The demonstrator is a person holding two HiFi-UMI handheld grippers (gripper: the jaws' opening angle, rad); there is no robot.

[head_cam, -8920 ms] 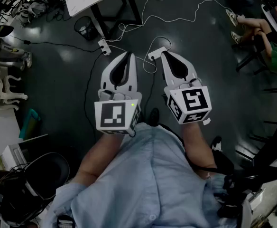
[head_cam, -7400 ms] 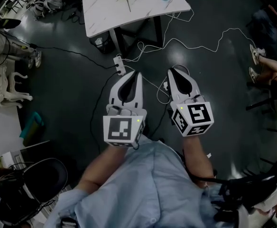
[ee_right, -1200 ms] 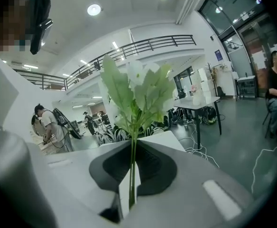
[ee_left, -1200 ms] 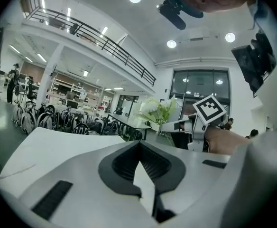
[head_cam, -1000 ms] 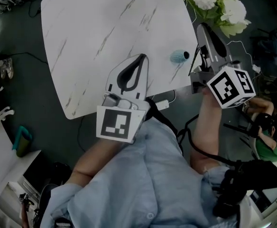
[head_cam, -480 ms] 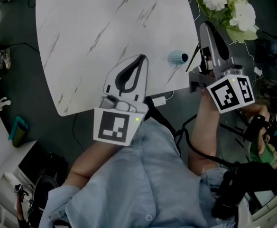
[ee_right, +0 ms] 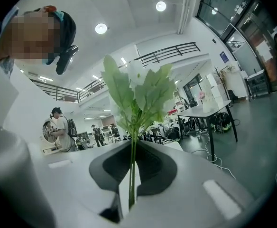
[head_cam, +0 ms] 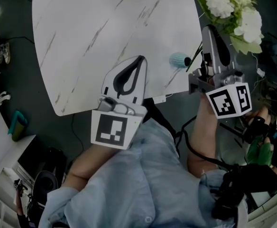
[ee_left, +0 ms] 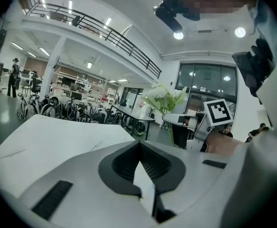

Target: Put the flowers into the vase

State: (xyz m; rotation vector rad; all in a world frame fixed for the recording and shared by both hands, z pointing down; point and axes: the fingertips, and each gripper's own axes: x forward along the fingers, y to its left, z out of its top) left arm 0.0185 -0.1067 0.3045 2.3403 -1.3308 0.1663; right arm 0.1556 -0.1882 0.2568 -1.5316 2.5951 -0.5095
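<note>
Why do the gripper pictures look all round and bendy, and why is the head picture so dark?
Left and right gripper views: a wide-angle lens gives black corners, a curved balcony railing and glaring ceiling lights. Head view: dim overall; only the marble table and white flowers look bright.

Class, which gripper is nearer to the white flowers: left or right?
Right. The right gripper is shut on the stems of the flowers; the left gripper sits over the table, well apart from them.
</note>
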